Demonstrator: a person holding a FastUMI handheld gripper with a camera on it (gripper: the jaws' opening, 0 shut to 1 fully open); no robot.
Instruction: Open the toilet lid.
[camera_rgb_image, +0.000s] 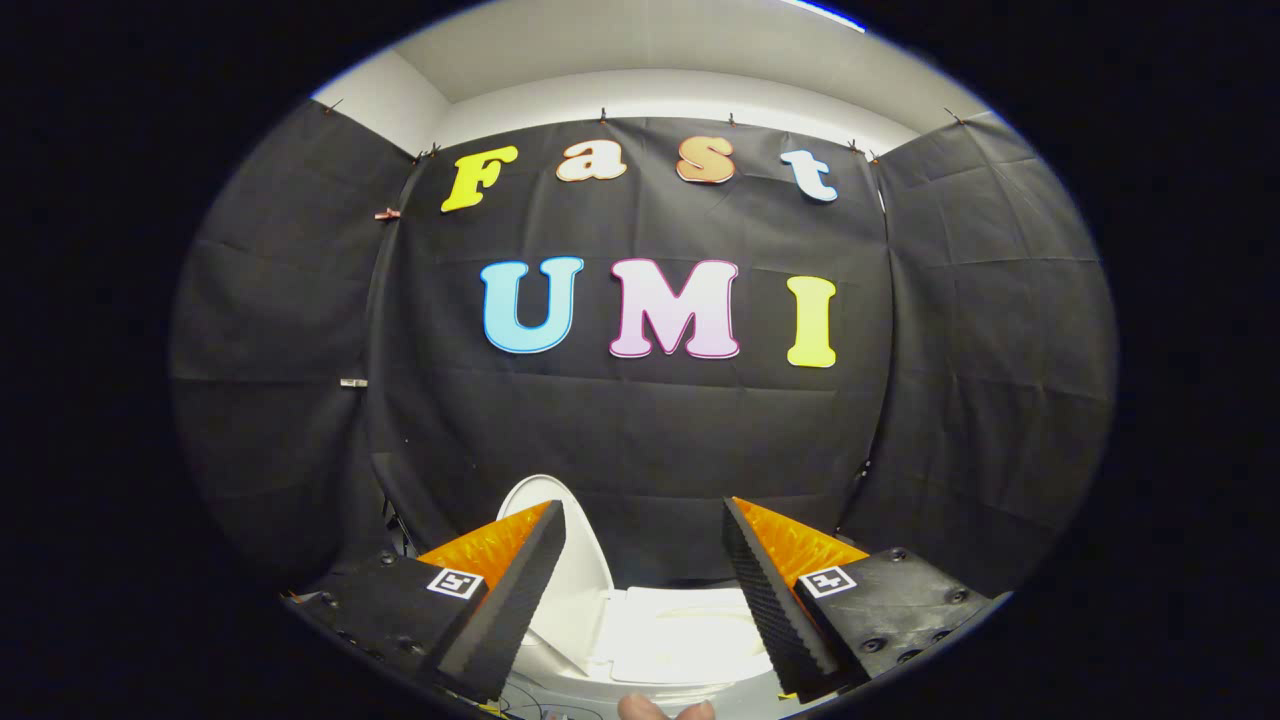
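White and glossy, the toilet lid (560, 545) stands raised behind the left finger, hinged above the toilet (680, 635) seen low between the fingers. Released and spread wide, the gripper (645, 590) has its jaws grasping nothing. If nudged forward, the upright lid could tip back down.

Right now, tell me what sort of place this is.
Probably a staged recording booth set up as a bathroom, not a real one. A white toilet stands below the open hand-held gripper, its lid raised and leaning to one side, against black cloth walls pinned up all around.
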